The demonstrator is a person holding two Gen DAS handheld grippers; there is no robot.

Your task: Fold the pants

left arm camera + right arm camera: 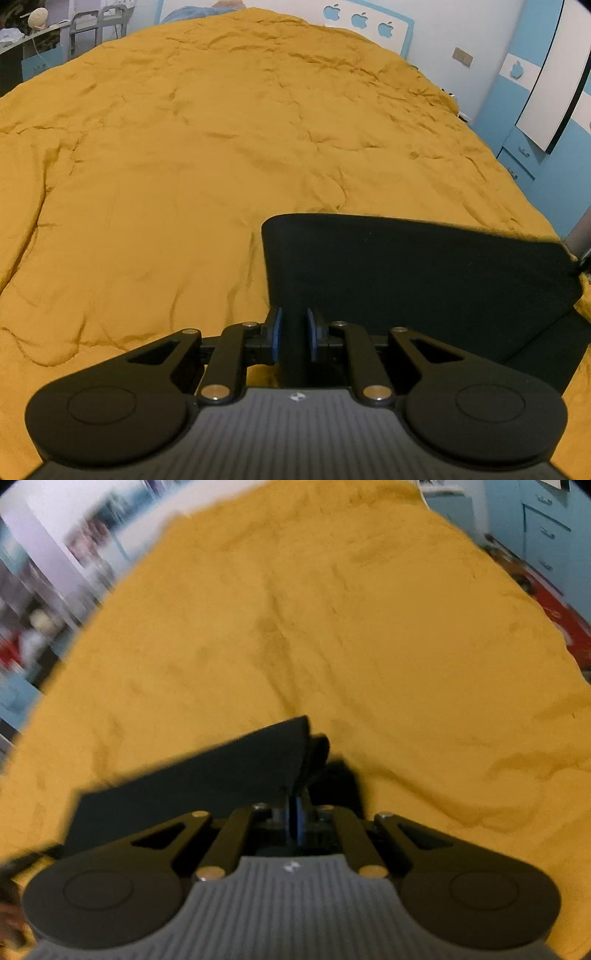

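The black pants (417, 280), smooth matte cloth already doubled into a flat panel, lie at the lower right of the left wrist view on the rumpled mustard bedspread (184, 166). The left gripper (294, 334) pinches one edge, fingers nearly closed. The right gripper (295, 821), fully closed, clamps the opposite edge; the panel spans between both.

A bed under a rumpled mustard-yellow cover (184, 166) bears folded black pants (424, 277).

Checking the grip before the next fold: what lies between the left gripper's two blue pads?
In the left wrist view, a bunched strip of the black pants runs between the left gripper pads; nothing else.
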